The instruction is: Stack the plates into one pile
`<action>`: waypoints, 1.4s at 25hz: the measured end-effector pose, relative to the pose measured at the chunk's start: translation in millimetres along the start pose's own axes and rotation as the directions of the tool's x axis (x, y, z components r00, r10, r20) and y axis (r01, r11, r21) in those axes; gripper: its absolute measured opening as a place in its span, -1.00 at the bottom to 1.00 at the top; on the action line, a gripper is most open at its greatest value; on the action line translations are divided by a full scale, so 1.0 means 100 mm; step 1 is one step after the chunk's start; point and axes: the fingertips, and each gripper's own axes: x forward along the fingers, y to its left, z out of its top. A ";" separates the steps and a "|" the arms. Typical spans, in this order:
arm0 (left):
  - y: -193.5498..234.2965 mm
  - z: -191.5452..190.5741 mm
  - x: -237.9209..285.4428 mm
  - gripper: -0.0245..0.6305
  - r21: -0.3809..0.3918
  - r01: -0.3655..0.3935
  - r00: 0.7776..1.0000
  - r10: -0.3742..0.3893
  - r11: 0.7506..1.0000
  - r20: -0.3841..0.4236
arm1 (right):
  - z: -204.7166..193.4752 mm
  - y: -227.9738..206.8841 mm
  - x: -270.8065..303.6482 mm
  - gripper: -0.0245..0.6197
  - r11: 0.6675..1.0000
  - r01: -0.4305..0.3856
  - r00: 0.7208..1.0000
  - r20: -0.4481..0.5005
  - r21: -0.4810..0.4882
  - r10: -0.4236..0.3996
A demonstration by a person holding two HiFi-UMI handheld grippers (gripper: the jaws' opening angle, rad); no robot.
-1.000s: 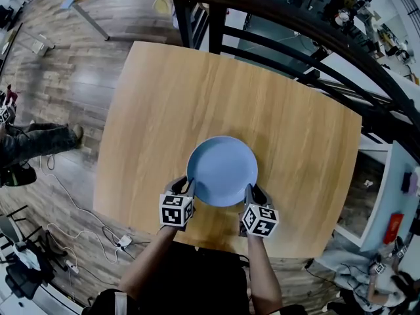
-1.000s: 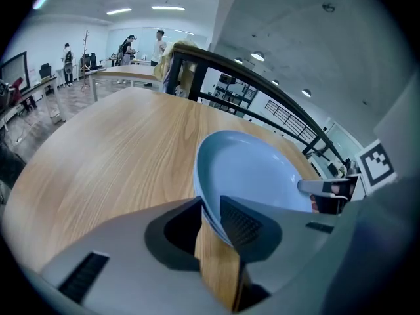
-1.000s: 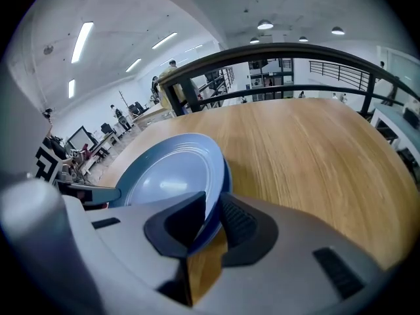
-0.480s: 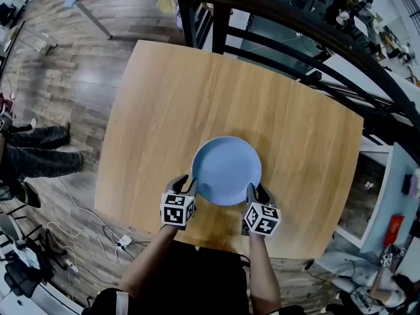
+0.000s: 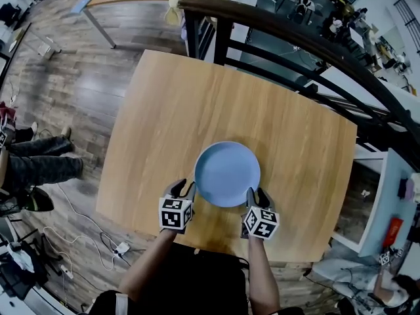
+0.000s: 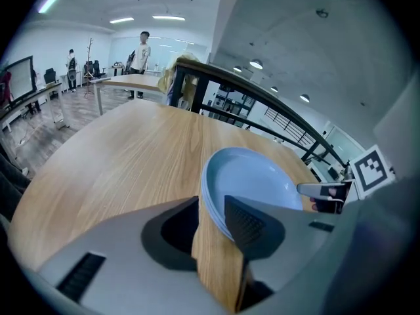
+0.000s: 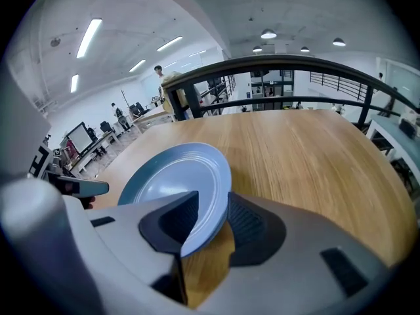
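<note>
Smooth round pale-blue plates [image 5: 227,174] sit piled on the wood-grain worktop [image 5: 177,97]. The left hand-held gripper [image 5: 186,188] and right hand-held gripper [image 5: 254,194] have just been opening, their jaws now slack around the rim.

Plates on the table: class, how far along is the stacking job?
Done: the blue plates sit in one pile on the table. In hand: left claw and right claw have just been opening, the plates' rim loose between each. Left: only drawing both away.
</note>
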 end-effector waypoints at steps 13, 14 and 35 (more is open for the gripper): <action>-0.12 0.27 -1.00 -0.78 0.021 0.038 0.964 -0.042 0.999 0.263 | 0.27 0.47 -0.92 -0.76 1.000 -0.022 0.973 0.228 0.007 0.020; -0.14 0.27 -1.09 -0.80 0.034 0.041 0.959 -0.049 0.999 0.281 | 0.26 0.52 -0.99 -0.76 1.000 -0.025 0.971 0.239 0.006 0.023; -0.89 0.55 -2.50 -0.83 0.199 0.090 0.814 -0.188 0.976 0.549 | 0.51 1.15 -2.58 -0.79 0.987 -0.092 0.822 0.549 -0.131 0.149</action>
